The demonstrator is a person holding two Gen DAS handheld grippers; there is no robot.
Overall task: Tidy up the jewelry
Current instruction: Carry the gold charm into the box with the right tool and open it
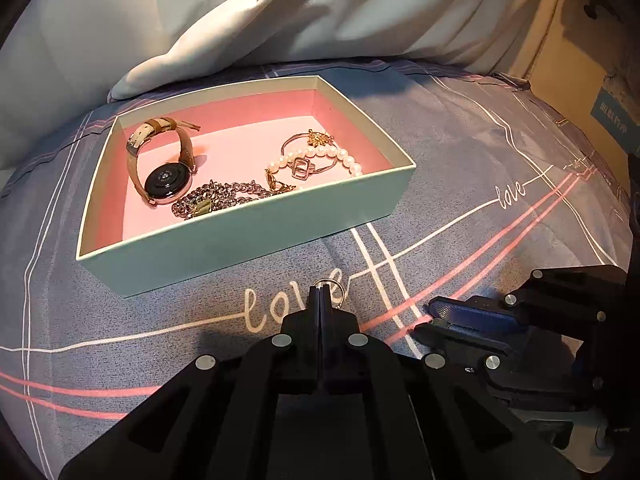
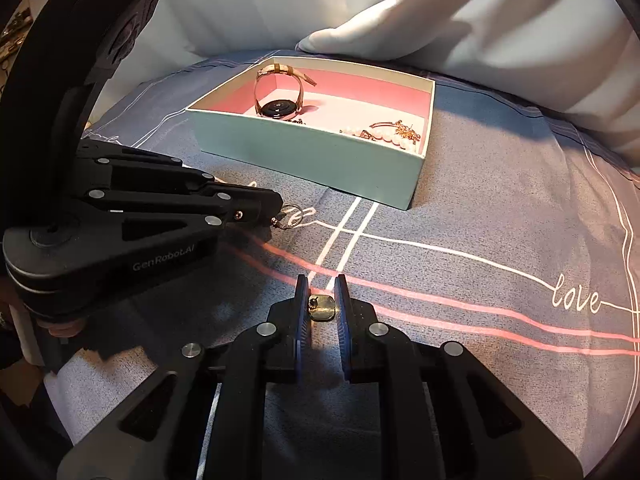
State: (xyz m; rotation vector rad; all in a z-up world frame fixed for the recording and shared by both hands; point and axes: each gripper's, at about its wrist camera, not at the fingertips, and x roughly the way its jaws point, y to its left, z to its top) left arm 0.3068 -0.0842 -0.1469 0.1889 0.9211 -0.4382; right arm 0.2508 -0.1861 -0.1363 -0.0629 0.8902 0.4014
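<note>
On the bed cover (image 1: 460, 184) stands an open box (image 1: 248, 236), green outside and pink inside, and behind it lies a white pillow (image 1: 192, 52).

Inside the box, from left to right: a watch (image 1: 166, 184) with a tan strap, standing on its edge with the dark face turned forward; a chain (image 1: 218, 198) of thick links near the front wall, just beside the watch; a pearl bracelet (image 1: 320, 160) and a thin bangle (image 1: 298, 146) lying across each other near the right wall, with a small gold charm (image 1: 318, 138) behind them.

In front of the box, the left tongs (image 1: 321, 292) are pressed together on a thin ring (image 1: 334, 286), which is low over the word "love" on the cover; I cannot tell if it touches the cloth.

To the right of it, the right tongs (image 2: 322, 300) are narrow, with a small gap between the fingers. A small gold piece (image 2: 320, 308) lies on the cover in that gap; the left finger (image 2: 303, 308) seems to touch it and the other not.
</note>
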